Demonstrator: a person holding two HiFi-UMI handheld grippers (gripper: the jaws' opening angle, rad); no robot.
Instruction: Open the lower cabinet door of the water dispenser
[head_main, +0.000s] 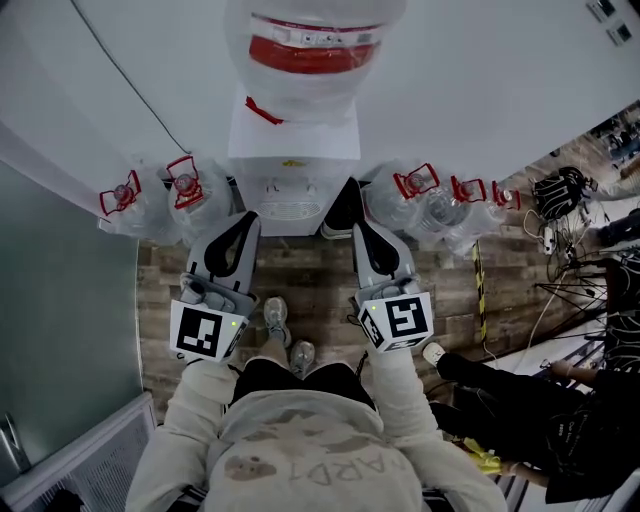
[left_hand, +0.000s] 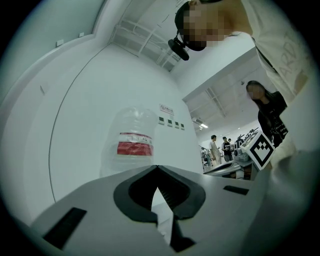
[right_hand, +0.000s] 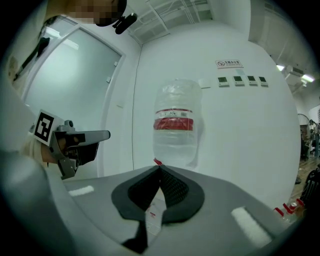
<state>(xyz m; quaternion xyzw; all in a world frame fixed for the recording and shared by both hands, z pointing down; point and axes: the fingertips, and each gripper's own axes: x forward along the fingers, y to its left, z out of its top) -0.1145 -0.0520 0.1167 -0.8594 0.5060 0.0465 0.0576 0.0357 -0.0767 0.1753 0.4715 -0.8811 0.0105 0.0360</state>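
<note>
The white water dispenser (head_main: 292, 150) stands against the wall ahead of me, with an upturned clear bottle (head_main: 310, 45) bearing a red label on top. From above I see only its top and tap panel (head_main: 290, 198); the lower cabinet door is hidden. My left gripper (head_main: 246, 222) points at the dispenser's left front, shut and empty. On the other side, my right gripper (head_main: 348, 205) is also shut and empty, close to the dispenser's right front. In the left gripper view the jaws (left_hand: 156, 167) meet below the bottle (left_hand: 134, 142). The right gripper view shows the same: jaws (right_hand: 160, 167) shut, bottle (right_hand: 175, 125) above.
Several spare water bottles with red caps (head_main: 150, 200) (head_main: 430, 205) stand on the wooden floor (head_main: 320, 285) either side of the dispenser. A glass partition (head_main: 60, 300) is at my left. Cables and stands (head_main: 575, 260) and another person (head_main: 520, 400) are at the right.
</note>
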